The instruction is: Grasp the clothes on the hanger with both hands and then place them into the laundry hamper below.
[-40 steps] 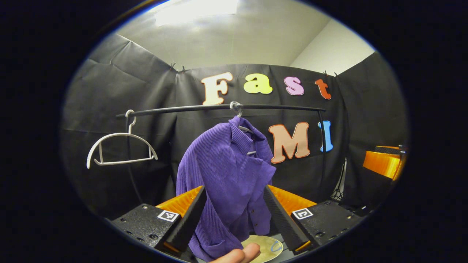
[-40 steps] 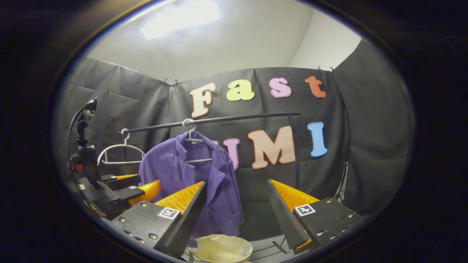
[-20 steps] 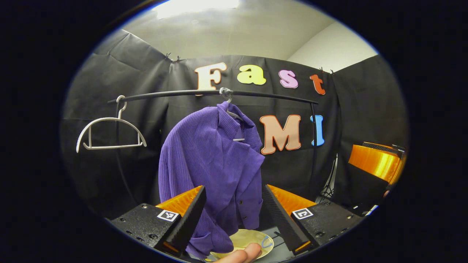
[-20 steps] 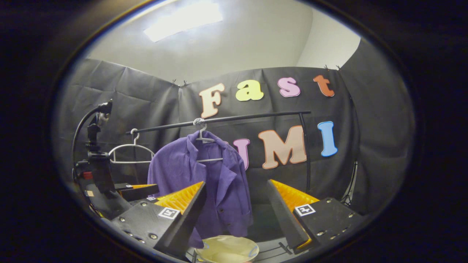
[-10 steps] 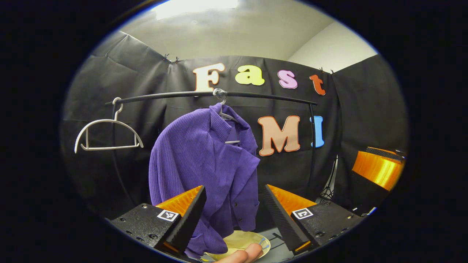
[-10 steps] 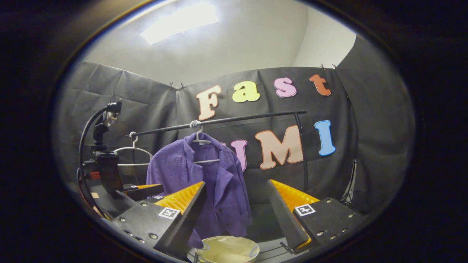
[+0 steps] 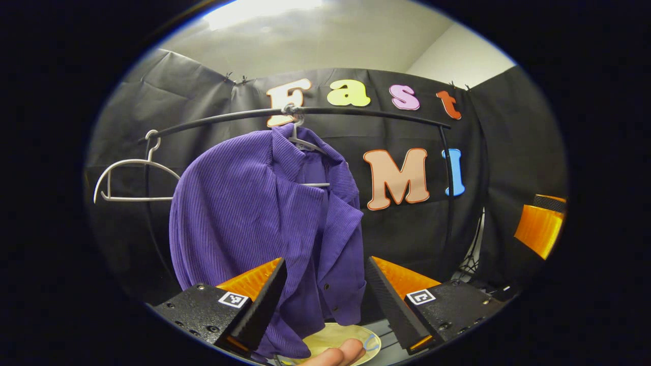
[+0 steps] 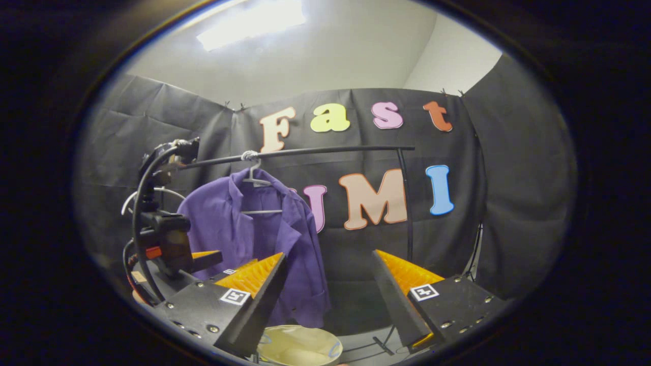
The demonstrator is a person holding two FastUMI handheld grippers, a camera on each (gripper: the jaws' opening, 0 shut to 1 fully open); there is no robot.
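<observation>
A purple ribbed shirt [image 7: 264,218] hangs on a white hanger [image 7: 305,147] from the black rail [image 7: 356,112]. My left gripper [image 7: 325,262] is open just in front of the shirt's lower front, its fingers apart from the cloth. The cream laundry hamper [image 7: 338,336] sits below, and a person's finger [image 7: 335,355] shows at the bottom edge. In the right gripper view the shirt [image 8: 239,229] hangs left of centre, with the left gripper [image 8: 216,259] close beside it. My right gripper [image 8: 328,254] is open, farther back, above the hamper [image 8: 300,345].
An empty white hanger [image 7: 129,175] hangs at the rail's left end. The rail's upright post [image 8: 407,203] stands right of the shirt. A camera on a curved cable mount [image 8: 163,203] rides on the left gripper. The right gripper's orange body [image 7: 541,226] shows at the far right.
My left gripper has moved closer to the shirt, which now looks larger and sits more to the left. The right gripper has stayed back and swung slightly. Both stay open.
</observation>
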